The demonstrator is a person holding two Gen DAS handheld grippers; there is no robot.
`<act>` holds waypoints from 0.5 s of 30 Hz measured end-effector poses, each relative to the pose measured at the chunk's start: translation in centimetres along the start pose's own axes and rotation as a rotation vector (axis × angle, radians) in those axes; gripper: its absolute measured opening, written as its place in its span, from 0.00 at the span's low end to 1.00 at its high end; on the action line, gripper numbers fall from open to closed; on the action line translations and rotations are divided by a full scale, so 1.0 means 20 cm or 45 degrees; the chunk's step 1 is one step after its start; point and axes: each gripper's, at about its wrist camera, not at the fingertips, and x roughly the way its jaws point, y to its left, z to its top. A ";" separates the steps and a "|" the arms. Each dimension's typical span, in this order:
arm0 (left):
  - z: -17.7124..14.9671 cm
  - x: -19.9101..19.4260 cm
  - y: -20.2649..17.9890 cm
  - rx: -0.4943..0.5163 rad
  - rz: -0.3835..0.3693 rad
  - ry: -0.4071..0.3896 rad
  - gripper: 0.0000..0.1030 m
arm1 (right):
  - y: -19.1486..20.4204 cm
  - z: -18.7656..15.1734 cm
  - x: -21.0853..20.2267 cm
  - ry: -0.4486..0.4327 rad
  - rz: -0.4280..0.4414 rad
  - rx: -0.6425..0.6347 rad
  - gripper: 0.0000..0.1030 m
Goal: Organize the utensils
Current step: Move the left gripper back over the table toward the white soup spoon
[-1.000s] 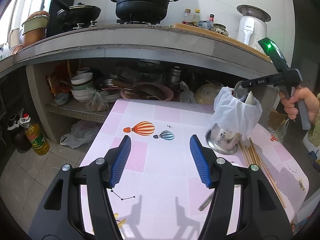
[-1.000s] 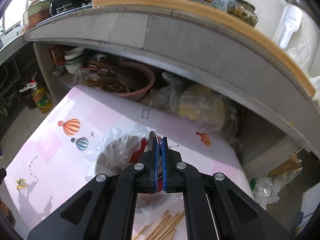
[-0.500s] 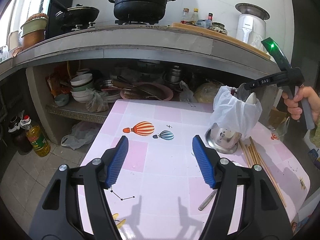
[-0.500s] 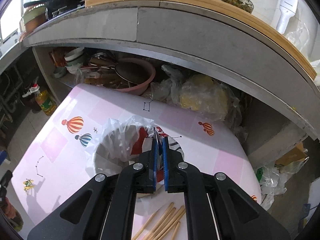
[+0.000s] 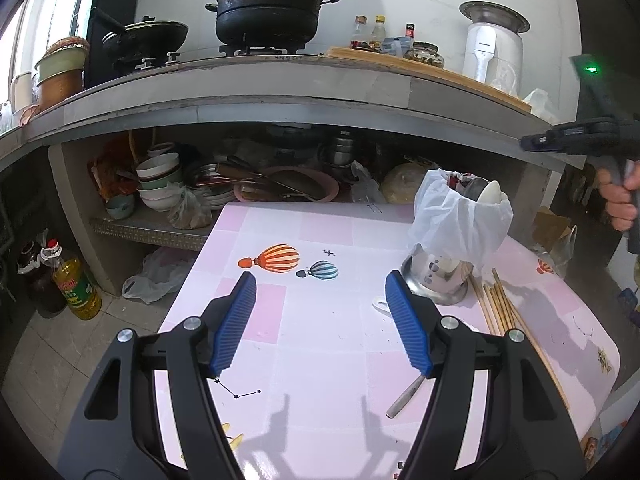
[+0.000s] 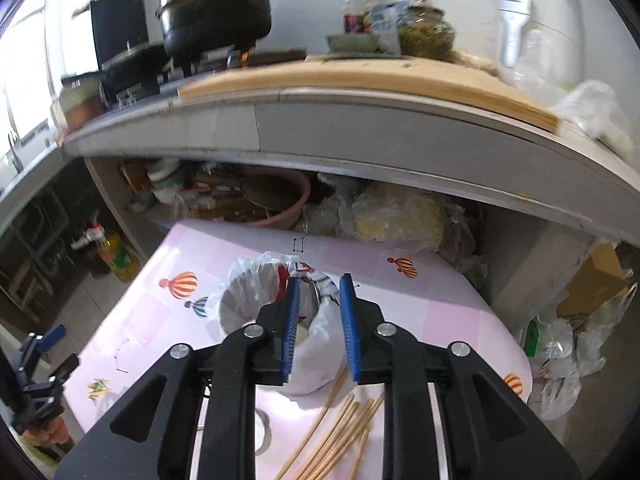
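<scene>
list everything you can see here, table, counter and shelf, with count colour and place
table: one, pink with balloon prints, foreground
utensil holder: one, steel, white bag over it, table's right side
spoon: one, white, standing in the holder
chopsticks: several, wooden, lying right of the holder
metal handle: one, grey, on the table
pot: one, black, counter stove
bottles: three, counter
bowls: stack, pale, lower shelf
oil bottle: one, yellow, floor
left gripper: blue pads, open, empty
right gripper: blue pads, just opening, nothing between, above the holder
</scene>
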 end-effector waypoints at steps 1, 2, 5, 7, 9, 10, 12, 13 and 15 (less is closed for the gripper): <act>0.00 0.00 0.00 0.002 0.000 0.001 0.62 | -0.01 -0.02 -0.03 -0.011 0.006 0.012 0.26; 0.00 0.00 -0.01 0.005 -0.003 0.003 0.62 | -0.04 -0.06 -0.08 -0.023 0.014 0.032 0.28; -0.01 0.00 -0.03 0.017 -0.013 0.014 0.62 | -0.08 -0.18 -0.18 -0.035 0.028 0.065 0.29; -0.01 0.01 -0.05 0.029 -0.023 0.021 0.62 | -0.09 -0.27 -0.23 -0.032 0.027 0.079 0.30; -0.01 0.01 -0.08 0.051 -0.034 0.027 0.62 | -0.11 -0.37 -0.26 -0.017 0.025 0.113 0.30; -0.02 0.02 -0.09 0.062 -0.046 0.027 0.62 | -0.11 -0.41 -0.26 -0.010 0.033 0.127 0.30; -0.02 0.02 -0.12 0.079 -0.078 0.033 0.62 | -0.11 -0.52 -0.26 0.015 0.047 0.162 0.30; -0.03 0.03 -0.14 0.092 -0.101 0.040 0.62 | -0.11 -0.56 -0.26 0.025 0.038 0.171 0.30; -0.04 0.04 -0.19 0.131 -0.155 0.053 0.62 | -0.09 -0.65 -0.25 0.042 0.023 0.183 0.30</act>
